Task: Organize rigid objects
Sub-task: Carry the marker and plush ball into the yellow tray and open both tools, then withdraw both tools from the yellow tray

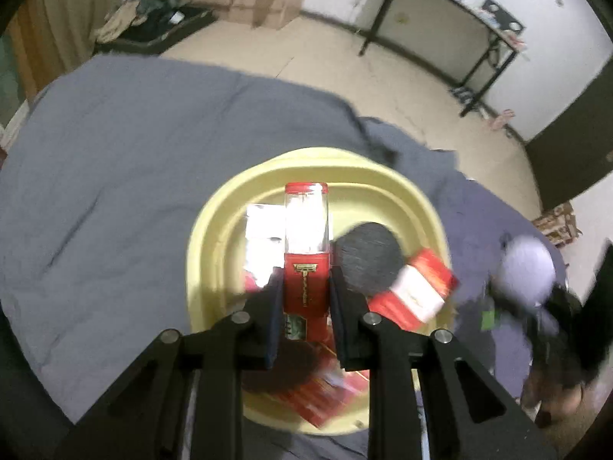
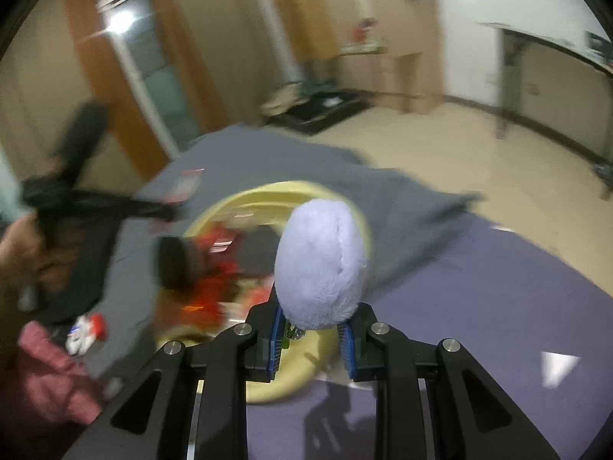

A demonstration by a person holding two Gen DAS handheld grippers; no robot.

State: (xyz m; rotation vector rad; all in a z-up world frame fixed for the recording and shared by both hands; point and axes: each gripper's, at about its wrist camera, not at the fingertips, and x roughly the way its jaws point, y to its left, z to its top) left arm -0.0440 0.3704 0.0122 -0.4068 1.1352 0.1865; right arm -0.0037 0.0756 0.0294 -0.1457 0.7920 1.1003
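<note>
Your left gripper [image 1: 304, 287] has its fingers clamped on a red-labelled clear tube [image 1: 305, 245], its long axis running straight out from the fingers, red cap farthest, above the pale yellow plastic basin [image 1: 214, 237] of red boxes. Your right gripper [image 2: 312, 335] pinches the fuzzy lavender plush egg [image 2: 321, 264], its blunt tip pointing away. Below lies a rumpled grey bed cover [image 1: 126, 153] and beige floor [image 1: 402, 88].

Red-and-clear bottle [image 1: 306, 245] above yellow basin [image 1: 214, 230]
</note>
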